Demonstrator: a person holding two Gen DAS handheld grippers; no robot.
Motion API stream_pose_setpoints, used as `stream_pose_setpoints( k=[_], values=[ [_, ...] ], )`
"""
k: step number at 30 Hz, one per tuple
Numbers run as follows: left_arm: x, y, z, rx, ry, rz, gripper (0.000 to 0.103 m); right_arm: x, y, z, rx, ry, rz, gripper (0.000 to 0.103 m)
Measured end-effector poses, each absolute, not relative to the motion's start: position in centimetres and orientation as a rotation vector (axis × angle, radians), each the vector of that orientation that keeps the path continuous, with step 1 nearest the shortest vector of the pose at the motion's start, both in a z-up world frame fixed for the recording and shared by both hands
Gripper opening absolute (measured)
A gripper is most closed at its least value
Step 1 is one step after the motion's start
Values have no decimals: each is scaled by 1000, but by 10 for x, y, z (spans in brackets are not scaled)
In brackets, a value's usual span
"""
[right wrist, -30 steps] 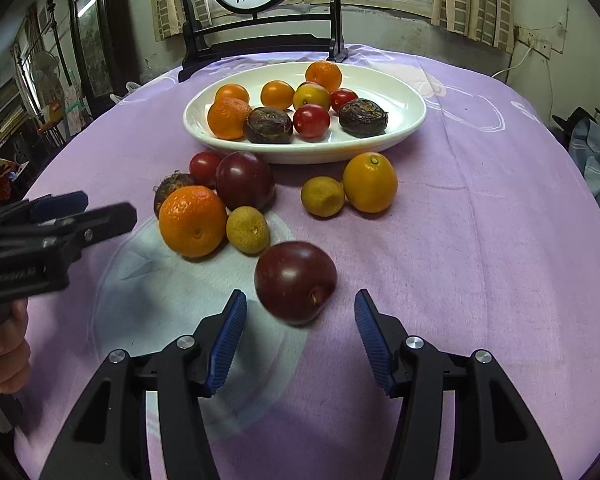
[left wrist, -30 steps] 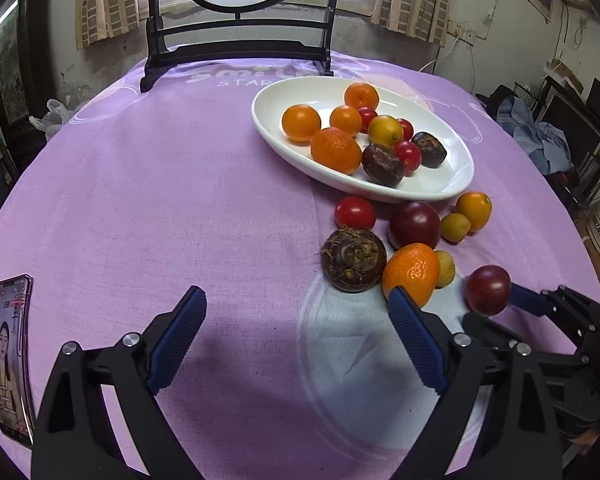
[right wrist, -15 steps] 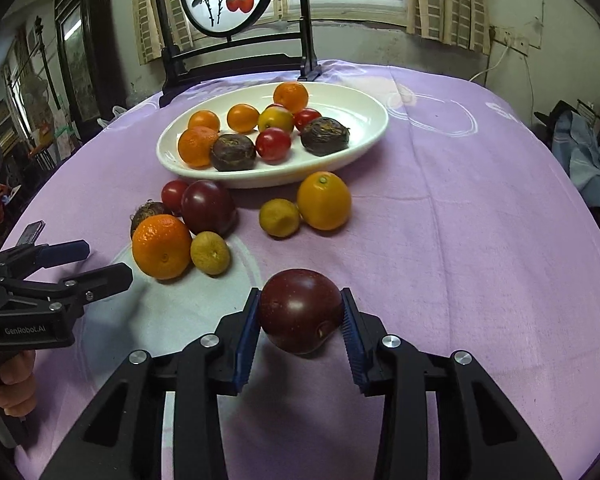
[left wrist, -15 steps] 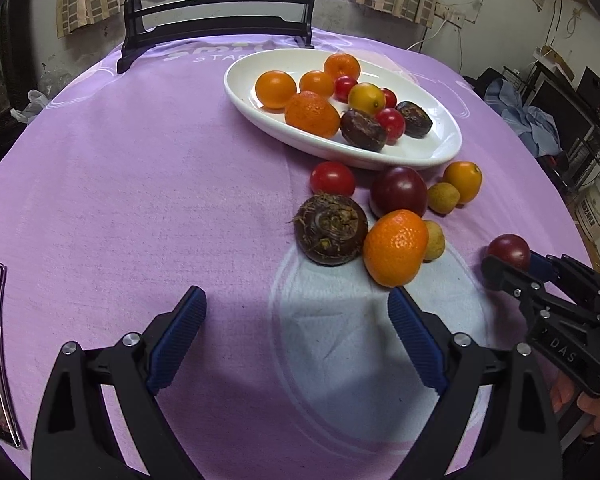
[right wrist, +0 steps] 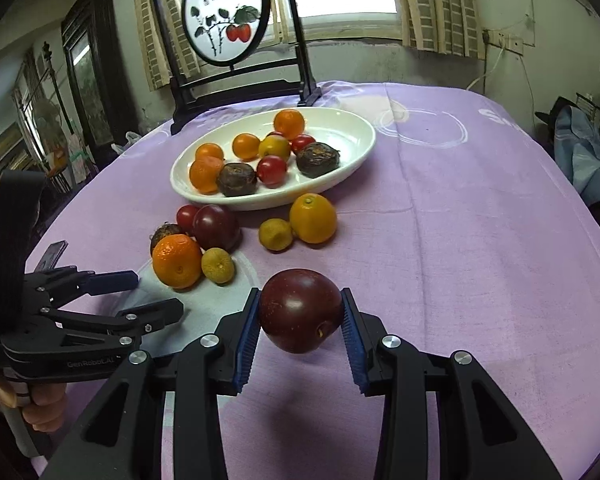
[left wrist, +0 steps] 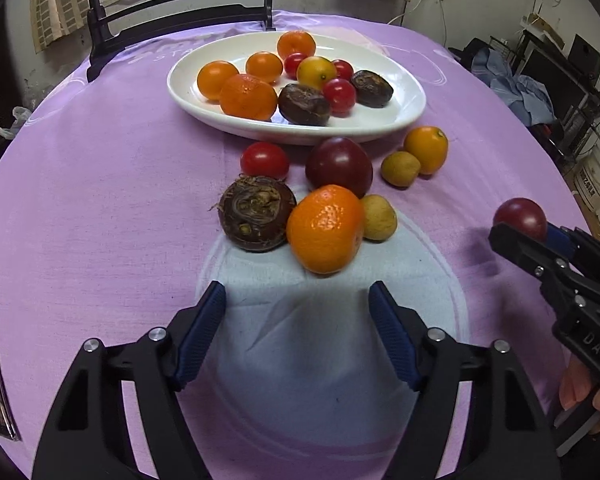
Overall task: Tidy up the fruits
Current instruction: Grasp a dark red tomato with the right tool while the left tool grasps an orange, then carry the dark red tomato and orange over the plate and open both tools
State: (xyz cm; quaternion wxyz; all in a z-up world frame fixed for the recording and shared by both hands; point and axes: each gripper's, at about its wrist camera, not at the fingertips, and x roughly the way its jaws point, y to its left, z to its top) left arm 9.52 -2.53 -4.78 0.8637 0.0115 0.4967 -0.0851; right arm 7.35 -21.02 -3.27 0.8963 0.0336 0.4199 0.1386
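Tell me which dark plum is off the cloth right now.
The plum clamped in the right gripper, lifted clear. The other plum sits on the purple cloth by the white dish.

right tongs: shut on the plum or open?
Shut: right tongs press both sides of the plum, lifted off the cloth.

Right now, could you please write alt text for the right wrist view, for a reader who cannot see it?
The right gripper holds a dark red plum between its blue pads, above a purple tablecloth. Beyond it, loose fruit lies before a white oval plate already holding oranges, tomatoes and dark fruits. The left gripper waits open at left.
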Motion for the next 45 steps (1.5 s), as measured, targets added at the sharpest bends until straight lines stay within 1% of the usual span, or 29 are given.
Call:
stream_pose_setpoints(
  k=[2, 3, 4, 6, 8, 12, 17, 22, 34, 40, 45],
  values=[
    [98, -27, -48, 21, 1041, -170, 68, 72, -215, -31, 90, 868, 295, 39],
    [99, -27, -48, 18, 1043, -165, 64, 70, -216, -28, 98, 856, 310, 39],
    [101, -28, -47, 12, 1045, -162, 57, 68, -215, -26, 98, 847, 321, 39],
    [105, -28, -45, -11, 1057, -169, 51, 65, -213, -22, 95, 830, 339, 39],
    [109, -29, -44, -25, 1069, -172, 50, 62, -211, -19, 88, 822, 356, 39],
    [116, -36, -44, -22, 1077, -184, 41, 59, -208, -18, 78, 821, 378, 39],
    [127, -45, -44, -6, 1069, -180, 41, 58, -206, -19, 72, 826, 380, 39],
    [127, -44, -43, 6, 1054, -184, 38, 57, -205, -20, 64, 831, 378, 39],
    [81, -29, -12, 10, 968, -236, 38, 58, -203, -24, 56, 828, 352, 39],
    [84, -15, 15, -8, 907, -231, 38, 54, -195, 6, 43, 744, 391, 39],
    [107, -16, 38, 5, 863, -227, 38, 74, -185, 33, -26, 696, 411, 39]
  ],
)
